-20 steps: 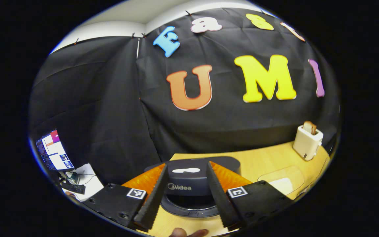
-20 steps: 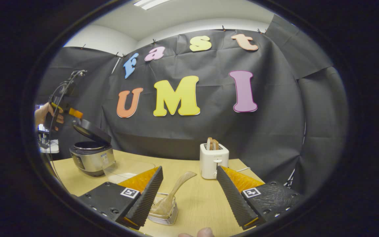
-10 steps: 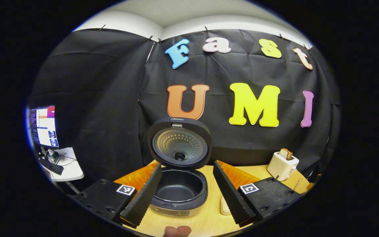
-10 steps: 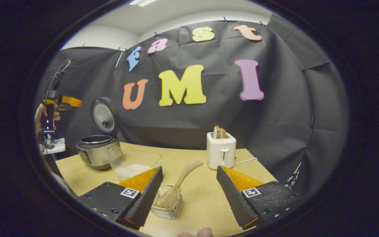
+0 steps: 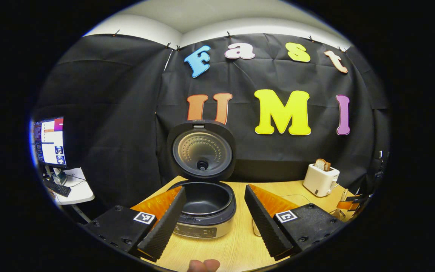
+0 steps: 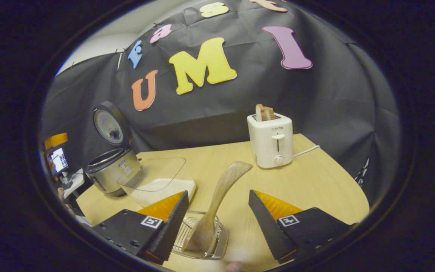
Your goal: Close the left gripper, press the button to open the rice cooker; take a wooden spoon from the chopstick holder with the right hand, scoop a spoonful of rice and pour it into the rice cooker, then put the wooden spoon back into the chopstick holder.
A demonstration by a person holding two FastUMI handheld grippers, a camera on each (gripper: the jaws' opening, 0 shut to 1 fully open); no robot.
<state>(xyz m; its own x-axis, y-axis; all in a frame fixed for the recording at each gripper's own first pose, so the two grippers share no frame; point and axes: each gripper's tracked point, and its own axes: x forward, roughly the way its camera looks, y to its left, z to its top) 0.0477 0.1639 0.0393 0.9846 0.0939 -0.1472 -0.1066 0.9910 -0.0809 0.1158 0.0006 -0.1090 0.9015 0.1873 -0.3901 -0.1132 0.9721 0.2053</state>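
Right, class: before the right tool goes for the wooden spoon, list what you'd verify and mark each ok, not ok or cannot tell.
1. Rice cooker lid up, pot exposed: ok.
2. Wooden spoon standing in the chopstick holder, handle leaning free: ok.
3. Right tool open, spoon between its fingers but untouched: ok.
4. Left tool open, holding nothing: ok.
5. Rice in the clear container beside the cooker: ok.
6. Pot empty of rice: ok.

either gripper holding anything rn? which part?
Nothing held. Right gripper is open around the wooden spoon handle, not touching; left gripper is open before the rice cooker.
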